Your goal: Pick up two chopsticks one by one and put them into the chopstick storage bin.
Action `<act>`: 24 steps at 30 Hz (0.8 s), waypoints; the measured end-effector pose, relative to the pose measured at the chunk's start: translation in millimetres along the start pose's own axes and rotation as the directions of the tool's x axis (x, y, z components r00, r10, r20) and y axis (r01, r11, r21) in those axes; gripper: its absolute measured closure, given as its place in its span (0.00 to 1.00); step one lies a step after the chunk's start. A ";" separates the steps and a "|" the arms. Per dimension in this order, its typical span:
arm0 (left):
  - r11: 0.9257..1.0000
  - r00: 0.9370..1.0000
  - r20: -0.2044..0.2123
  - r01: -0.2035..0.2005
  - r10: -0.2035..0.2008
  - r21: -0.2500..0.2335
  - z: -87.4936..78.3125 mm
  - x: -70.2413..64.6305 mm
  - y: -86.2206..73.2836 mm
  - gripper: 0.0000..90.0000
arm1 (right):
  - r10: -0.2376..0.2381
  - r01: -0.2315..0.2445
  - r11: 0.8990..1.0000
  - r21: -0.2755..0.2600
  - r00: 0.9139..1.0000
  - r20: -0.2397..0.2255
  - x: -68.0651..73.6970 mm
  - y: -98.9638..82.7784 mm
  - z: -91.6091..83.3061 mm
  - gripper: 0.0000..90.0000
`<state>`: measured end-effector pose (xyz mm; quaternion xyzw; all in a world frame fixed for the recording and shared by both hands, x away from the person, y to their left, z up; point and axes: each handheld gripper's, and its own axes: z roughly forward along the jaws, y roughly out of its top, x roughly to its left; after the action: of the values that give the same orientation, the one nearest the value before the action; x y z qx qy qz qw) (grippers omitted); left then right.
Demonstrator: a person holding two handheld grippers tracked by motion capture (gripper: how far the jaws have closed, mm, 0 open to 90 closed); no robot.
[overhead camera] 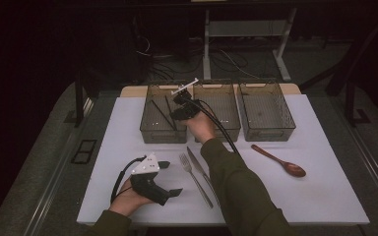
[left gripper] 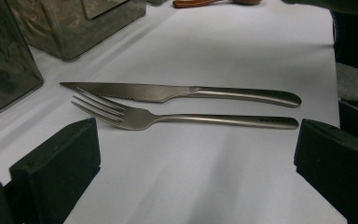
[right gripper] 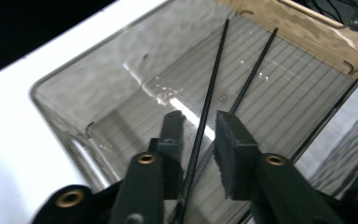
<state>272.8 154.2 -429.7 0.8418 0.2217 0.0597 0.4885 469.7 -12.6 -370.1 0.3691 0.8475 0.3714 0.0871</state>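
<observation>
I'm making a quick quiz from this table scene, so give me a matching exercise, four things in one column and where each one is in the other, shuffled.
Things:
1. chopsticks
2. fork
3. wooden spoon
4. left gripper

Places:
A. on the white mat, to the right, in front of the right-hand bin
B. in the left-hand bin, under the right gripper
C. low over the mat's near left part, jaws open
D. on the mat beside the knife

Pairs: 1-B, 2-D, 3-A, 4-C
</observation>
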 end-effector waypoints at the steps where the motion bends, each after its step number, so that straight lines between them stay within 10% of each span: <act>1: 1.000 1.000 0.000 -0.002 0.002 0.000 -0.1 0.2 0.0 0.00 | 0.000 0.000 1.000 -0.008 1.000 -0.003 0.2 -0.1 -2.8 0.70; 9: 1.000 1.000 -0.003 0.004 -0.004 0.001 0.8 -0.1 -0.1 0.00 | -0.013 0.007 0.995 -0.098 0.998 -0.055 -2.3 -8.8 -34.8 0.48; 24: 1.000 1.000 -0.007 0.006 -0.006 0.007 0.0 1.2 -0.3 0.00 | -0.090 0.073 0.986 -0.151 0.990 -0.112 -12.6 -56.3 -96.8 0.40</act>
<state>273.8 154.8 -430.1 0.8427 0.2260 0.0603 0.4848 406.3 -101.5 -342.2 0.3042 0.8360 0.4498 0.0788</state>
